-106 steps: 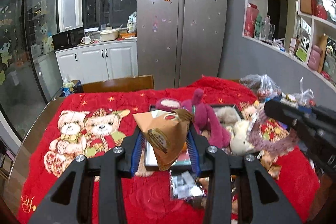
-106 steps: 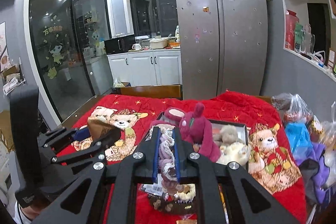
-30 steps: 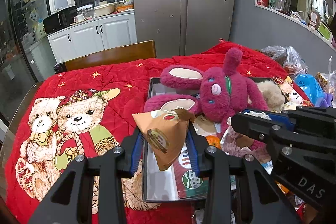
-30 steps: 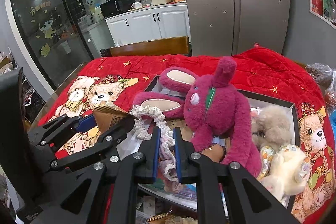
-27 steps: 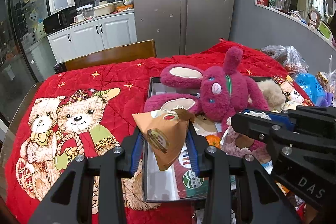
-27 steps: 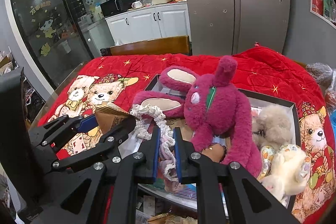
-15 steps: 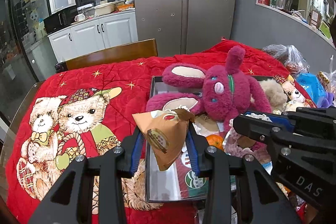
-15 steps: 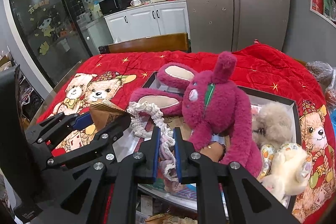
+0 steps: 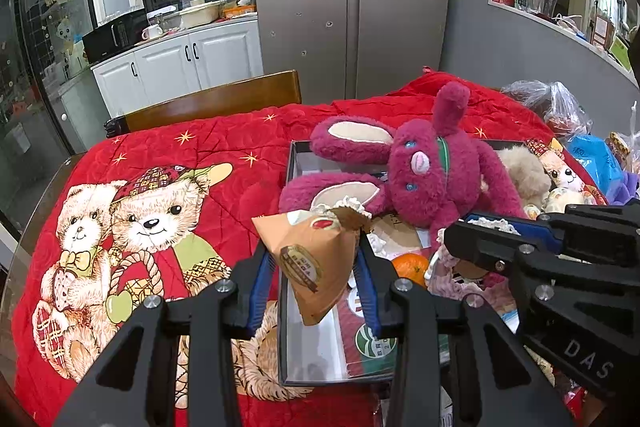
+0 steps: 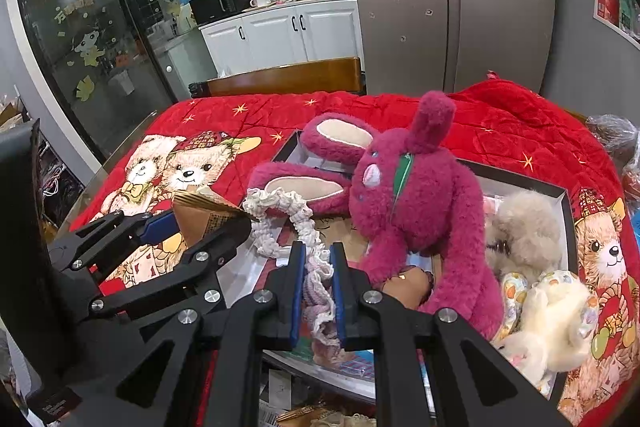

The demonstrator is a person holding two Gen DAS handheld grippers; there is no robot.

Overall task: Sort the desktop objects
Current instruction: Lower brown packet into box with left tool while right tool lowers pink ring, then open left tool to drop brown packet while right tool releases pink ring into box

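A red quilt point(image 9: 224, 147) lies bare across the frame's left half. The box point(image 9: 288, 163) at centre-right is crowded by a plush rabbit point(image 9: 420, 179). The left gripper point(image 9: 316, 267) clamps a brown packet point(image 9: 316, 259) over the box's left edge; the right gripper point(image 10: 316, 287), nearly closed, pinches a lace scrunchie point(image 10: 316, 279) above the box's near rim.

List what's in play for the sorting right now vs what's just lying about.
In play:
- brown paper packet, clamped in left gripper
- frilly scrunchie, clamped in right gripper
- open box below both

Lying about:
- magenta plush rabbit
- orange
- cream plush toy
- plastic bags
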